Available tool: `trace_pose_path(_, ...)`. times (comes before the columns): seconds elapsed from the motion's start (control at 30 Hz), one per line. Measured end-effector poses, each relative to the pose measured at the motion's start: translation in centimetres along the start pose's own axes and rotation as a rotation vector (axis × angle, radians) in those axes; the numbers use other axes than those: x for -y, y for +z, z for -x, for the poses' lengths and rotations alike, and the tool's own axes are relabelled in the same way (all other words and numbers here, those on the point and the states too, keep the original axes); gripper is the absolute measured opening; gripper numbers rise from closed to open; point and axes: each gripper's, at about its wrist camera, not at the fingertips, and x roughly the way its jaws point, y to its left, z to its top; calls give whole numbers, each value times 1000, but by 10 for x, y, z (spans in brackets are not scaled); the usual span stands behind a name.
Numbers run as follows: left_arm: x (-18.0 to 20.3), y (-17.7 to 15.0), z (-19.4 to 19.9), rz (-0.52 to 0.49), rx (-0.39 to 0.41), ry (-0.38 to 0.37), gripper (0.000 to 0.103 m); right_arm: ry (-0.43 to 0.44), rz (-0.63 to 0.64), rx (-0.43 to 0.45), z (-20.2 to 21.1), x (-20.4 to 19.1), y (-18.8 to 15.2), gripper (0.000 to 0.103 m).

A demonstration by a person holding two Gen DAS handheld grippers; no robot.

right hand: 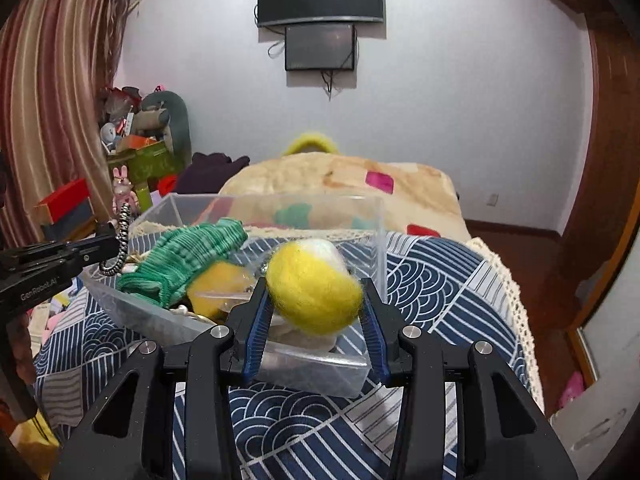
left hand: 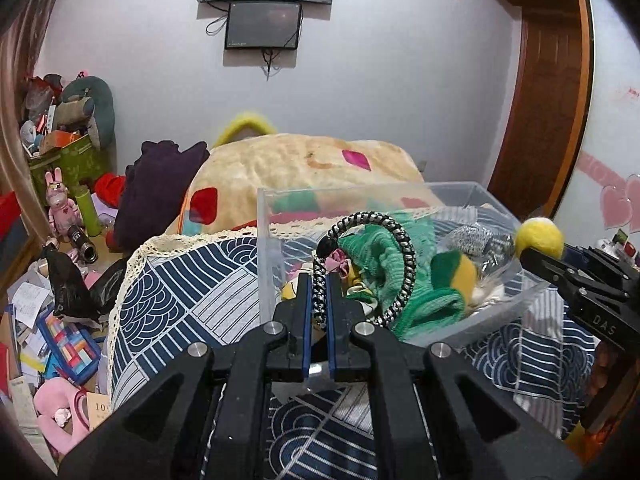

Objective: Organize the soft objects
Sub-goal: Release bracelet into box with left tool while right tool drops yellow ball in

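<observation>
My left gripper [left hand: 319,280] is shut on a black-and-white braided loop [left hand: 394,248], which arcs up over the clear plastic box [left hand: 267,240]. The same loop [right hand: 122,236] hangs from the left gripper [right hand: 110,242] at the left edge of the right wrist view. My right gripper [right hand: 314,286] is shut on a fuzzy yellow ball [right hand: 314,288] with a white patch, held just before the box's near wall [right hand: 312,364]. In the left wrist view that ball [left hand: 538,236] shows at the far right. A green knitted piece [left hand: 384,264] and a yellow-and-green soft toy [left hand: 460,272] lie in the box.
The box stands on a navy wave-patterned cloth [left hand: 192,280] with a lace edge. Behind it lies a cream blanket [left hand: 304,164] with coloured patches and dark purple clothing [left hand: 160,188]. Clutter covers the floor at left [left hand: 52,320]. A wooden door [left hand: 552,92] is at right.
</observation>
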Motion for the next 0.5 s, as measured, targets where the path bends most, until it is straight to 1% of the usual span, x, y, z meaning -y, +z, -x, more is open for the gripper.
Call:
trace_pose_path(0.2, 2, -4, -14, -34, -25, 29, 5, 0, 36, -23, -4, -11, -2, 38)
trace_pose_path(0.33, 9, -7, -12, -75, -23, 40, 5, 10, 31, -30, -3, -9, -2, 39)
trace_pose_path(0.37, 11, -8, -11, -86, -24, 41, 7, 13, 28, -33, -2, -8, -1, 40)
trace_pose_path(0.4, 13, -8, -9, -93, -29, 35, 8, 11, 27, -32, -1, -7, -1, 42)
trace_pose_path(0.43, 14, -9, -8, -94, -27, 35, 11, 11, 27, -32, -1, -6, -1, 48)
trace_pose_path(0.47, 14, -9, -6, -93, -23, 35, 13, 15, 28, -31, 1, -6, -1, 52)
trace_pose_path(0.5, 14, -9, -5, -90, -21, 33, 13, 19, 29, -26, 3, -6, -1, 59)
